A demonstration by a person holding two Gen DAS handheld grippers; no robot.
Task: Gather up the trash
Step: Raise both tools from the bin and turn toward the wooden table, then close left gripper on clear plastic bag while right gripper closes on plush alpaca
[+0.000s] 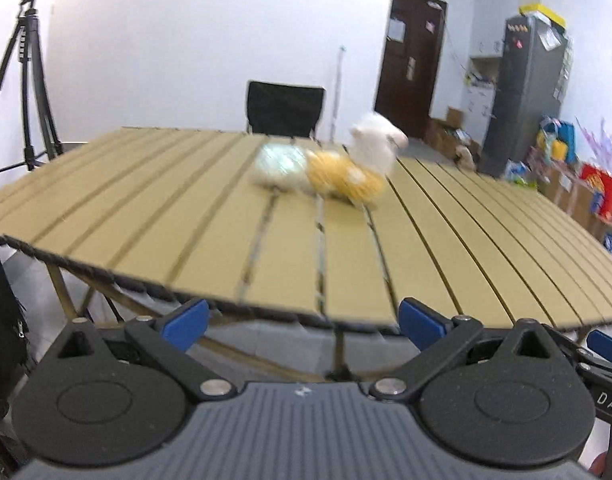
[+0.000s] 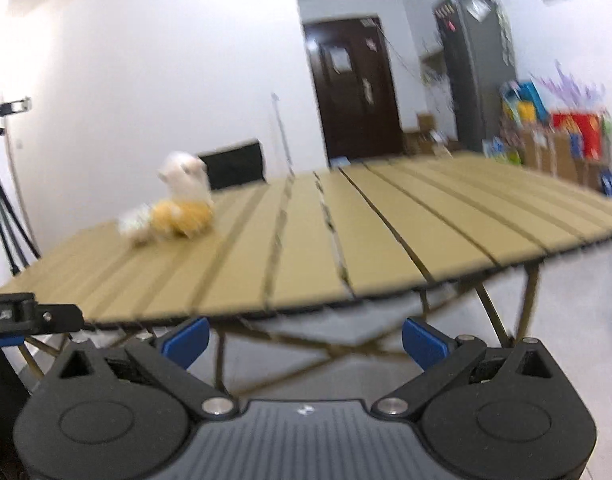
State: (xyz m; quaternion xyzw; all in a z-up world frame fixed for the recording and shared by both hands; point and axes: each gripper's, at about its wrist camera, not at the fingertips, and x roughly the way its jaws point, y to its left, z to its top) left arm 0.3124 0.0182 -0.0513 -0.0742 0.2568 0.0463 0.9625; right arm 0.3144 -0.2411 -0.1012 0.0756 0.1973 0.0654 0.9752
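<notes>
A: Status on your grippers?

B: Your left gripper (image 1: pixel 304 322) is spread wide, nothing between the blue pads (image 1: pixel 186 322). It sits just short of the near edge of the bench (image 1: pixel 186 216). Your right gripper (image 2: pixel 306 338) is the same: spread, empty, low in front of the bench edge.

A: Where's the trash?

B: Three pieces bunched together toward the far side of the slatted bench top. A yellow crumpled wrapper (image 1: pixel 343 180) is in the middle, a pale shiny wrapper (image 1: pixel 280 166) touches it on the left, and a white crumpled wad (image 1: pixel 375 142) stands just behind it. From your right wrist view the cluster is far left. All of it is motion-blurred, so I can't tell finer detail.

A: Anything around it?

B: A black chair (image 1: pixel 284 108) behind the bench and a tripod (image 1: pixel 26 80) at the left.
</notes>
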